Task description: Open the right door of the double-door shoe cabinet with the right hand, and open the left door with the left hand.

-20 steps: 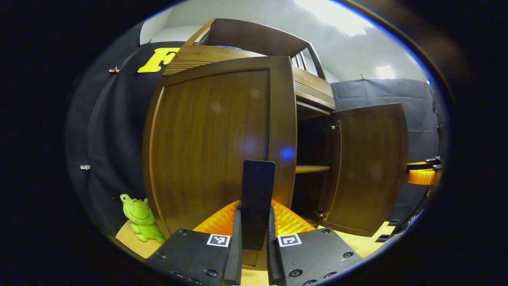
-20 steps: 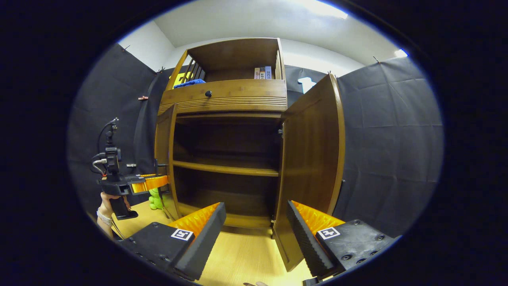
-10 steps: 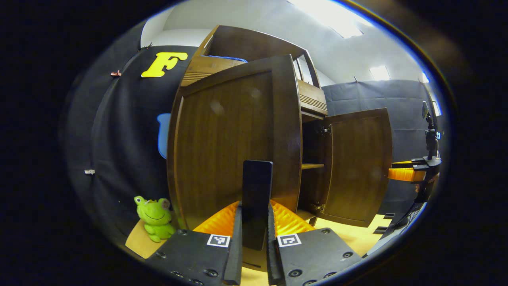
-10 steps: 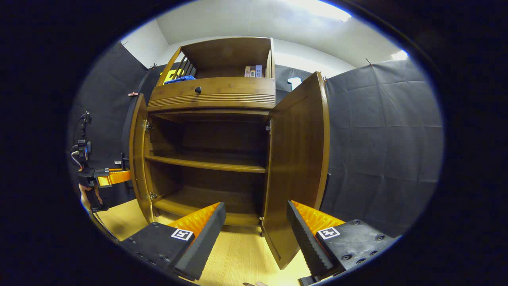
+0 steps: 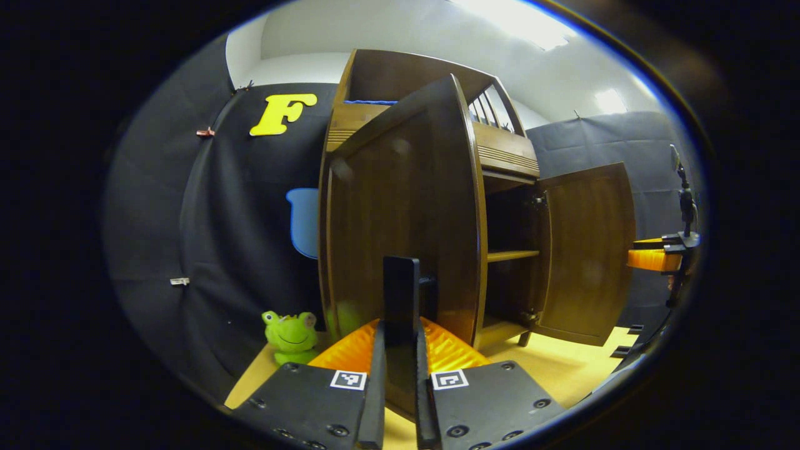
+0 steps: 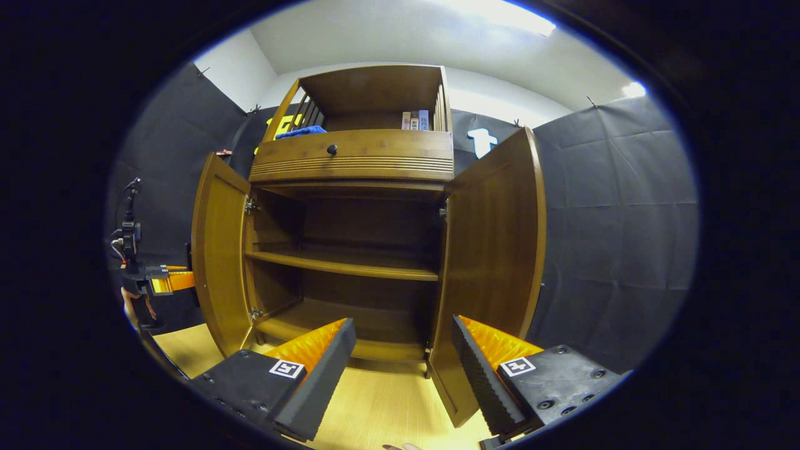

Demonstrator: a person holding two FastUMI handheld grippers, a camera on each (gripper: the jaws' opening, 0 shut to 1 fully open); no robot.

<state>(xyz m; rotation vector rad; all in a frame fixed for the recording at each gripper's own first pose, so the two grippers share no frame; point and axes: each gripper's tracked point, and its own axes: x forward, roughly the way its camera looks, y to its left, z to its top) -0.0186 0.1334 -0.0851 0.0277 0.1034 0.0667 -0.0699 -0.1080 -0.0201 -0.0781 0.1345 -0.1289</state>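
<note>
The wooden shoe cabinet (image 6: 353, 156) stands with both doors swung out. In the left gripper view, my left gripper (image 5: 400, 356) is shut on the dark upright handle (image 5: 400, 287) of the left door (image 5: 400, 212), whose outer face is toward me. The right door (image 5: 587, 250) hangs open farther right. In the right gripper view, my right gripper (image 6: 403, 353) is open with nothing between its fingers, in front of the open shelves. The left door (image 6: 219, 250) and right door (image 6: 494, 250) flank the inside. The left gripper (image 6: 165, 281) shows beside the left door.
A green frog plush (image 5: 290, 334) sits on the wooden floor (image 6: 381, 412) left of the cabinet. A drawer with a dark knob (image 6: 332, 149) tops the doors; books (image 6: 415, 120) and a blue cloth (image 6: 300, 132) lie above. The right gripper (image 5: 650, 259) shows at far right.
The left door has swung farther open with my left gripper holding its handle. The right gripper stays open, and the right door stays open.
</note>
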